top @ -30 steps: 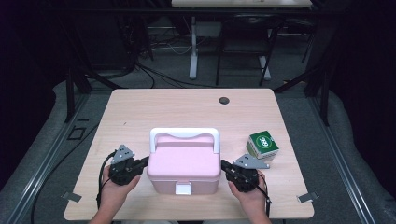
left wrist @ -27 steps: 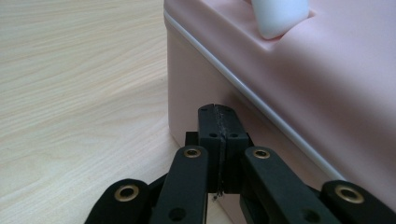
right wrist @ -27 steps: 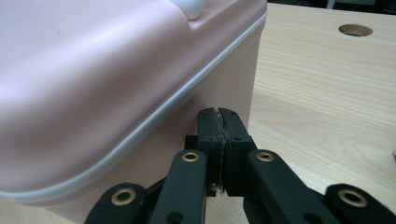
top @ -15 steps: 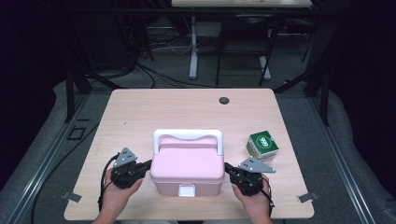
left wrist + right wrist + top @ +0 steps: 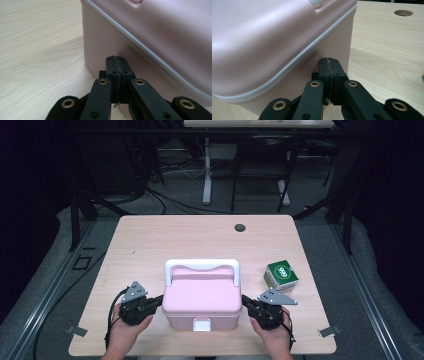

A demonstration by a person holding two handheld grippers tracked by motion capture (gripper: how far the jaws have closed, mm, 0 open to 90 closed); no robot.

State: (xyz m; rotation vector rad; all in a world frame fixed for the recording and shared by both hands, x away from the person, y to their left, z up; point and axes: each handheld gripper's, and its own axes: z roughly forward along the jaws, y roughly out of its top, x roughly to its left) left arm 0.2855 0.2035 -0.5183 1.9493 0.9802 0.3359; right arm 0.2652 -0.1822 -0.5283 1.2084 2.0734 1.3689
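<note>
Two closed tongs flank the pink box, latch toward the person.

pink box | lid closed, white handle up | upright, table's near edge

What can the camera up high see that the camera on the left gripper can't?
The high view takes in the green box, the round hole near the table's far edge, the pink box's white handle, its white latch, the right gripper and both of the person's hands. The left gripper view gives a close look at the left gripper, its jaws pressed shut with nothing between them, tips right at the pink box's side wall, and at the pale seam under the lid. Both views share the pink box and the wooden table.
</note>
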